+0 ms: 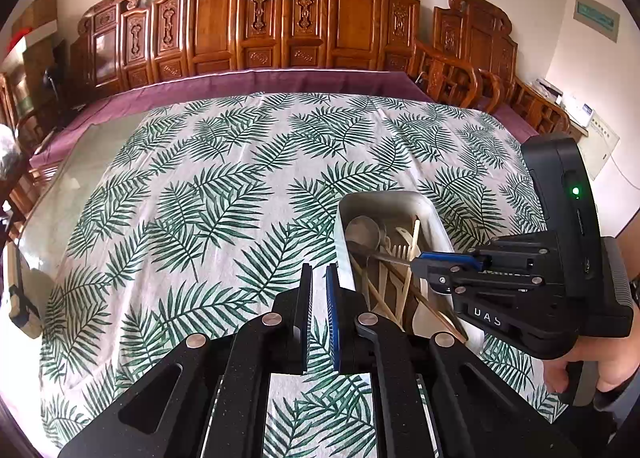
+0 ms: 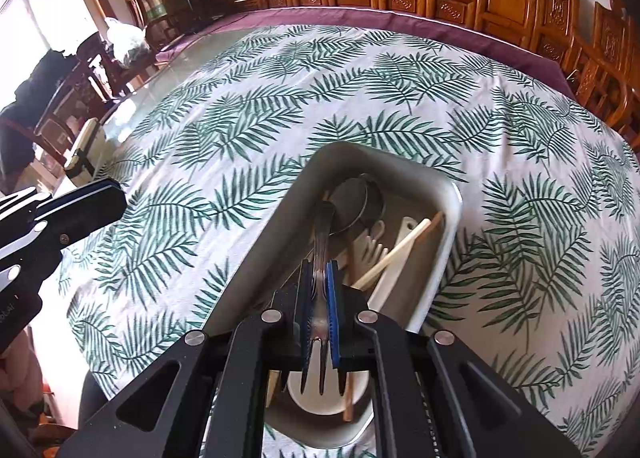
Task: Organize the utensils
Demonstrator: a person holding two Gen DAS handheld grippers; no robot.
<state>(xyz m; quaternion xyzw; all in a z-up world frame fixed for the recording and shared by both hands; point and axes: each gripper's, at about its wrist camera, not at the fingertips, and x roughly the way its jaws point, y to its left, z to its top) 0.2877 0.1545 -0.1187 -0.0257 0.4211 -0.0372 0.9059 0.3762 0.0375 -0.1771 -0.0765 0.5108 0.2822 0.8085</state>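
Here the right gripper (image 2: pixel 319 290) hangs over the near half of a grey rectangular tray (image 2: pixel 448 225), its blue-padded fingers pinched on a metal fork (image 2: pixel 320 258) at the neck, just above the tines. The fork lies along the gripper's axis, its three tines pointing back toward the camera and its handle reaching forward and down into the tray. In the left wrist view the same gripper (image 1: pixel 416 260) comes in from the right, roughly level and pointing left across the tray (image 1: pixel 434 217), with the person's right hand (image 1: pixel 600 370) wrapped around the handle below the black body. Inside the tray sit a metal spoon (image 2: pixel 356 201) at the far end, a white plastic fork (image 2: pixel 374 246), pale chopsticks (image 2: pixel 400 246) leaning diagonally toward the right wall, and a white spoon (image 2: pixel 324 398) at the near end, under the metal fork's tines. The left gripper (image 1: pixel 319 278) sits just left of the tray, low over the leaf-patterned tablecloth (image 1: pixel 192 193), pointing toward the far side of the table; its fingers stand parallel with a narrow gap and nothing between them. From the right wrist view its tip (image 2: pixel 86 197) shows at the left edge, well apart from the tray. Carved wooden chairs (image 1: pixel 280 17) line the far side of the table.
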